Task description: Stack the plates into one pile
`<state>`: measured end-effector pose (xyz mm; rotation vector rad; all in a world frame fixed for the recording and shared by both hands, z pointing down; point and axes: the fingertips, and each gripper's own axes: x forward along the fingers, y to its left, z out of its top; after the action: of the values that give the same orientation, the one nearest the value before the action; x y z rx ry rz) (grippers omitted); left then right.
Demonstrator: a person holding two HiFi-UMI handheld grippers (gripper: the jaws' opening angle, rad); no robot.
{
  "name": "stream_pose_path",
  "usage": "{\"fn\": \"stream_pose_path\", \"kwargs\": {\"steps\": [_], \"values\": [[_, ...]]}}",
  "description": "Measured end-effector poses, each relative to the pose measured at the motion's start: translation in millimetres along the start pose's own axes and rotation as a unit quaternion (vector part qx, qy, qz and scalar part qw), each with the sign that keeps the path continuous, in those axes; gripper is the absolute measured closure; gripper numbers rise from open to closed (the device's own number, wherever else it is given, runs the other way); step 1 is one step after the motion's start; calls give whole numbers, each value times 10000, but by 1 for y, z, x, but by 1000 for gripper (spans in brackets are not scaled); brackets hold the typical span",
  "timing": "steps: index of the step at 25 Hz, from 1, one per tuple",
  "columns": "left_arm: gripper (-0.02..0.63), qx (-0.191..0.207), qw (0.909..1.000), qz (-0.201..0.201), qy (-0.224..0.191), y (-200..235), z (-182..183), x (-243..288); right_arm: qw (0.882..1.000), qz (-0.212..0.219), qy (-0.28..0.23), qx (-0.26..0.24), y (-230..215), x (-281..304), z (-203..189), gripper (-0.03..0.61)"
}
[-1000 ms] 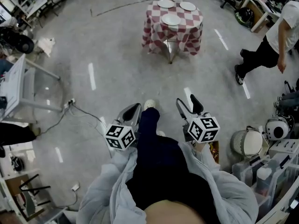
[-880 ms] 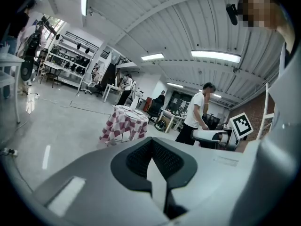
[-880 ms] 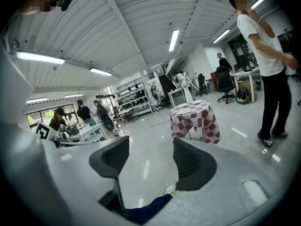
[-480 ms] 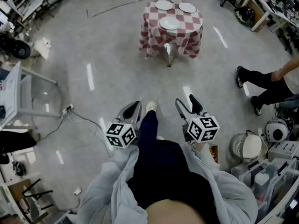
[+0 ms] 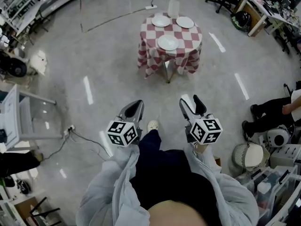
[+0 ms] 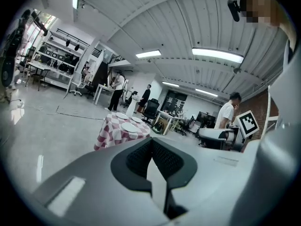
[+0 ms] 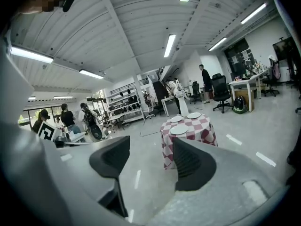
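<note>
While well short of the checked table at upper centre, its three plates lying apart, walk closer, spread the pinched-together left gripper, hold the right gripper parted, empty.

Checkered table, three separate plates

Red-checked tablecloth hangs low; a bystander stands right.

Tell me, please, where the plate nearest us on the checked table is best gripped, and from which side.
Probably its near rim, approached from our side, low and almost level. The plate lies flat on the table, by the front edge, so only its thin rim offers purchase. The two other plates sit behind it.
</note>
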<state>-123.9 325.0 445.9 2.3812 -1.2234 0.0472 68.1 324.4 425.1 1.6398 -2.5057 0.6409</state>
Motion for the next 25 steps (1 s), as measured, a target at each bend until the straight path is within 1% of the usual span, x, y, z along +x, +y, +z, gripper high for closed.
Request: {"fn": "stream_pose_path", "kwargs": {"steps": [3, 7, 10, 15, 18, 20, 25], "values": [[603, 67, 9999, -82, 104, 19, 10, 22, 10000, -83, 20, 21, -7, 25, 7, 296], [603, 207, 9996, -162, 113, 44, 31, 48, 9997, -209, -84, 65, -15, 54, 21, 296], [603, 259, 9993, -212, 162, 57, 37, 61, 9996, -243, -95, 109, -18, 74, 25, 296], [603, 179, 9992, -253, 272, 70, 35, 68, 9996, -189, 104, 179, -12, 96, 16, 296], [603, 100, 9988, -260, 405, 73, 27, 65, 9994, -151, 249, 204, -9, 102, 10, 296], [603, 31, 9986, -222, 469, 77, 22, 62, 9991, -110, 335, 250, -8, 106, 5, 296], [603, -120, 9988, -35, 473, 90, 16, 60, 9982, 75, 558, 213, -4, 125, -2, 296]]}}
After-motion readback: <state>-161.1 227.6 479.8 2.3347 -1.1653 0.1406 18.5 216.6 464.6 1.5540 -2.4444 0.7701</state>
